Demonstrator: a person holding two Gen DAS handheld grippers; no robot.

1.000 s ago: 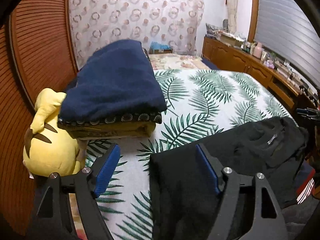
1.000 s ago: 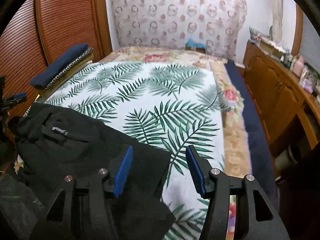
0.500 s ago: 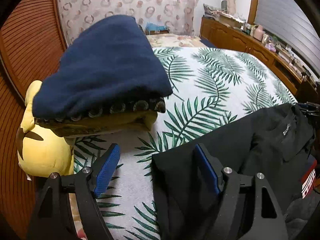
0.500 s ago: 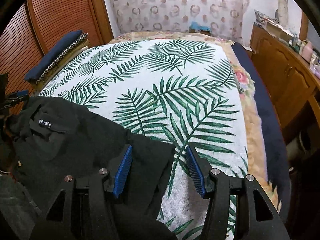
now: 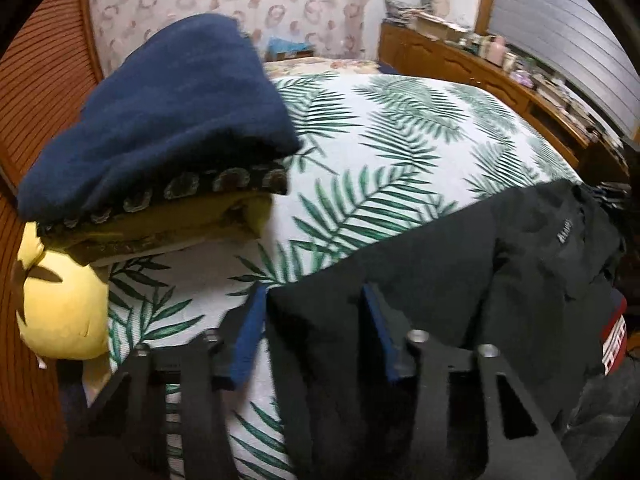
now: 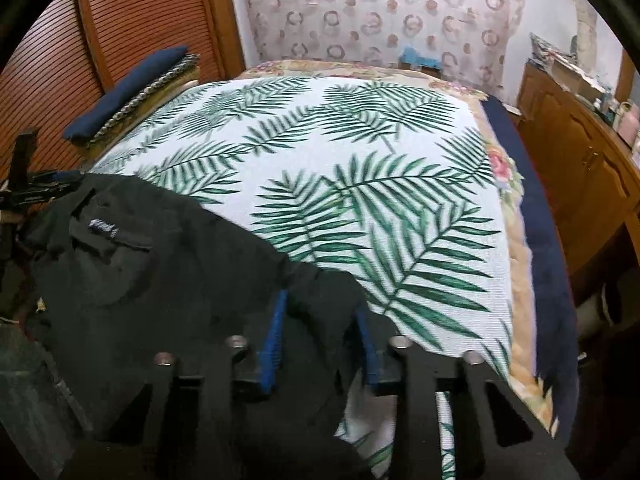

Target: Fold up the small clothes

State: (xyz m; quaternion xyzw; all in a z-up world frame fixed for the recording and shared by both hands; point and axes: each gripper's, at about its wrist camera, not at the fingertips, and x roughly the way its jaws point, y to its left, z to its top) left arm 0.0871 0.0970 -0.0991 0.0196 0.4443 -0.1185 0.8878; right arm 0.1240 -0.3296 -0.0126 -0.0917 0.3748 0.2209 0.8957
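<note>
A black garment (image 5: 440, 272) lies spread across the near end of a palm-leaf bed cover (image 5: 400, 140). My left gripper (image 5: 312, 292) is down at the garment's left corner. Its jaws are closing, with the corner lying flat between the blue pads (image 5: 250, 336), which are still apart. In the right wrist view the same garment (image 6: 180, 272) fills the lower left. My right gripper (image 6: 320, 300) is at its right corner, jaws closing, and the cloth humps up between the pads (image 6: 274, 340). A small white label (image 6: 102, 229) shows near the neck.
A folded stack topped by a navy blanket (image 5: 168, 120) sits on the left of the bed, with a yellow plush toy (image 5: 60, 312) beside it. A slatted wooden wardrobe (image 6: 120, 20) stands on the left and a cluttered wooden dresser (image 6: 580, 140) on the right.
Both pairs of jaws have narrowed around the garment's corners. Both grippers have sunk closer to the bed, and the cloth now bunches between the right pads.
</note>
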